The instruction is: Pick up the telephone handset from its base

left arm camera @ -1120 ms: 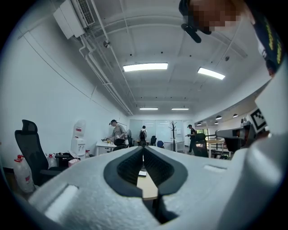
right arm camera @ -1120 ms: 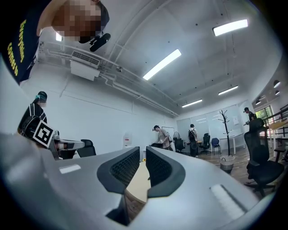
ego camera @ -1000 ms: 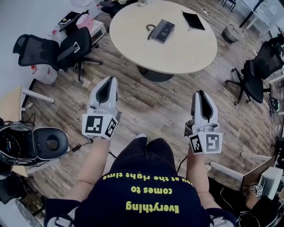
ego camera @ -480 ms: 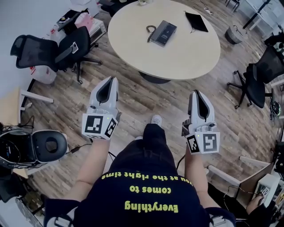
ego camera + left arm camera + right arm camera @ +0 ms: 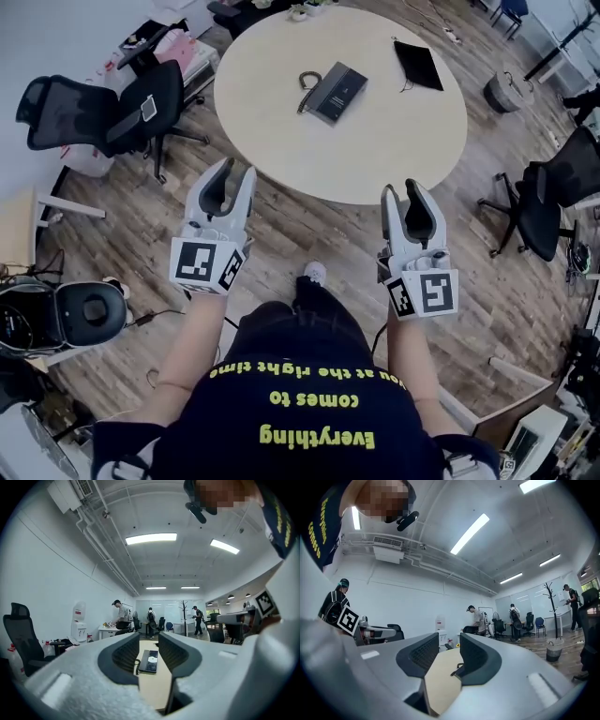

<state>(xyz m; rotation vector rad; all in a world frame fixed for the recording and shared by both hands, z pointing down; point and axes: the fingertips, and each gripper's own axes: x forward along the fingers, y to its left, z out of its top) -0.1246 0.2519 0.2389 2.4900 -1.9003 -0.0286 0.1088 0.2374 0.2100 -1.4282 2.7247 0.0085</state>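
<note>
We hold both grippers level at the near edge of the round table (image 5: 375,141). The telephone (image 5: 335,91) (image 5: 151,661) lies flat on the table's far half. Its handset and base read as one dark slab, with the coiled cord (image 5: 305,89) at its left end. Our left gripper (image 5: 234,175) stands with its jaws parted, having just been opening. Nothing is between them, and the telephone shows through the gap, farther along the table. Our right gripper (image 5: 401,191) has likewise just been opening and grasps nothing. Both are well apart from the telephone.

The left gripper (image 5: 235,170) and right gripper (image 5: 401,188) are pale grey, each with a black-and-white marker cube (image 5: 208,265) at its rear. Behind them sits a dark T-shirt (image 5: 281,459) with yellow lettering (image 5: 309,401).
</note>
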